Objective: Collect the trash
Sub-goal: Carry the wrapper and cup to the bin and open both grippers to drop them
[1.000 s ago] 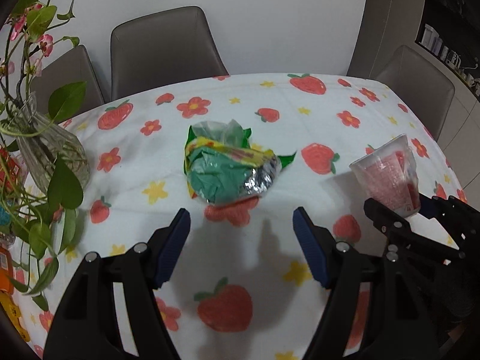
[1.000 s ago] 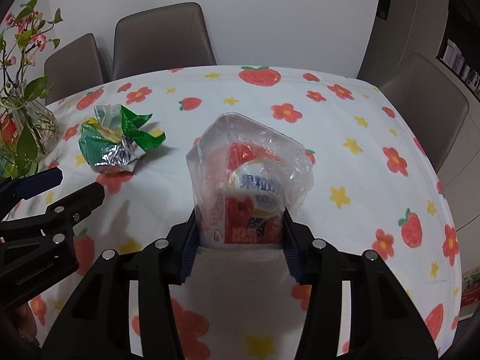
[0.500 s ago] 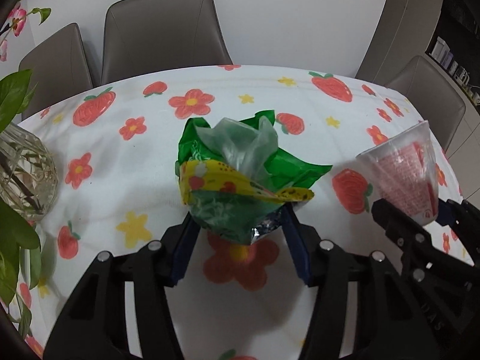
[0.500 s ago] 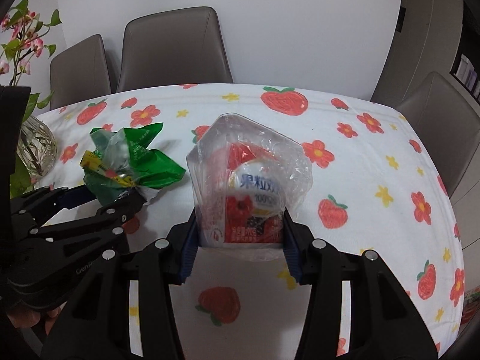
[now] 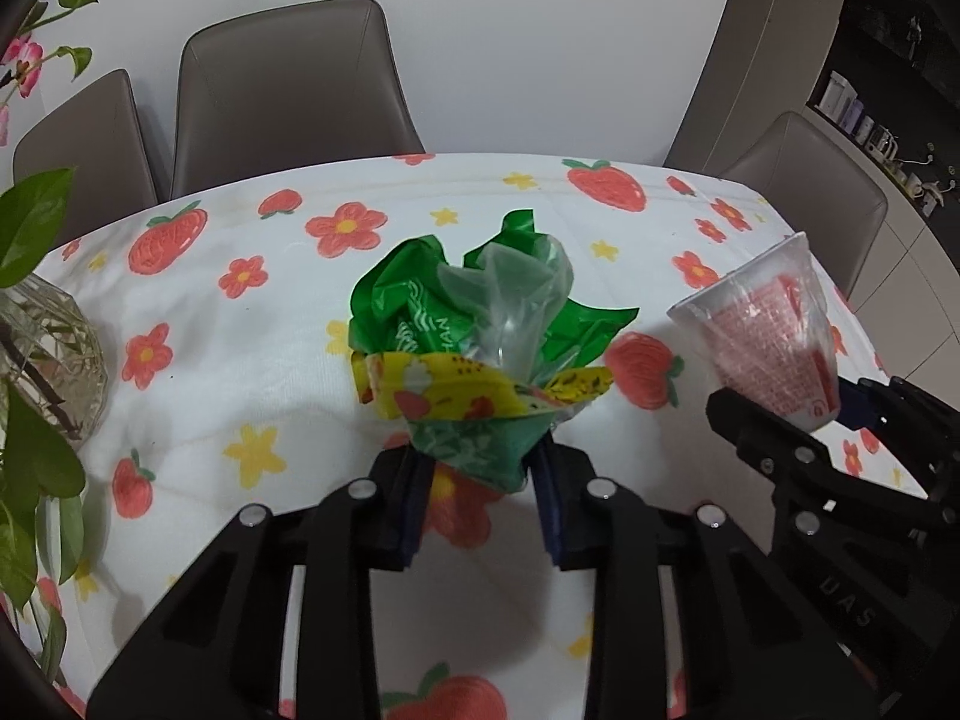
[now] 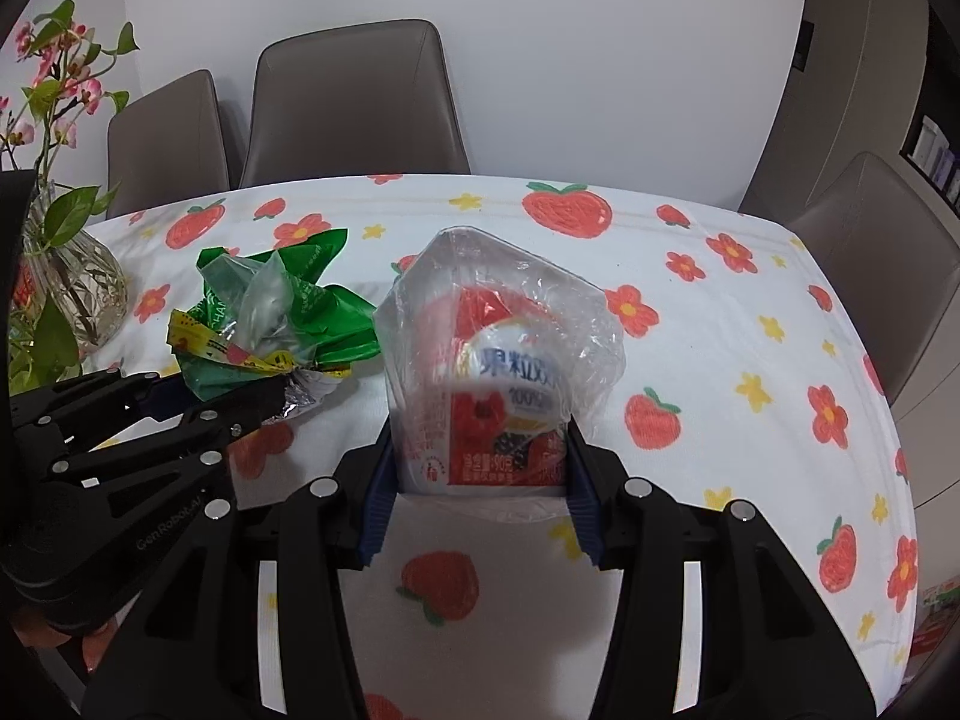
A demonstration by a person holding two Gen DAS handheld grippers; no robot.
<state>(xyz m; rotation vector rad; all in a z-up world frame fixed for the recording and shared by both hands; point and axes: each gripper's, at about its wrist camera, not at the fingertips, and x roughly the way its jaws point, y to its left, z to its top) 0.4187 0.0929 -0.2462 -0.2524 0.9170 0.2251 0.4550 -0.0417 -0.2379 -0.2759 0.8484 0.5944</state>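
Observation:
My left gripper (image 5: 480,498) is shut on a crumpled green and yellow snack wrapper (image 5: 480,348) and holds it above the table. The wrapper also shows in the right wrist view (image 6: 270,318), with the left gripper (image 6: 240,402) below it. My right gripper (image 6: 477,498) is shut on a red juice carton wrapped in clear plastic (image 6: 498,378), lifted off the table. In the left wrist view the carton (image 5: 774,336) and the right gripper (image 5: 786,420) sit at the right.
The table has a white cloth with strawberries and flowers (image 6: 720,360). A glass vase with a plant (image 5: 48,360) stands at the left; it also shows in the right wrist view (image 6: 72,282). Grey chairs (image 5: 288,90) stand behind and to the right (image 6: 870,240).
My left gripper moved forward, closed on the wrapper and lifted it off the cloth. The right gripper kept hold of the carton and rose a little.

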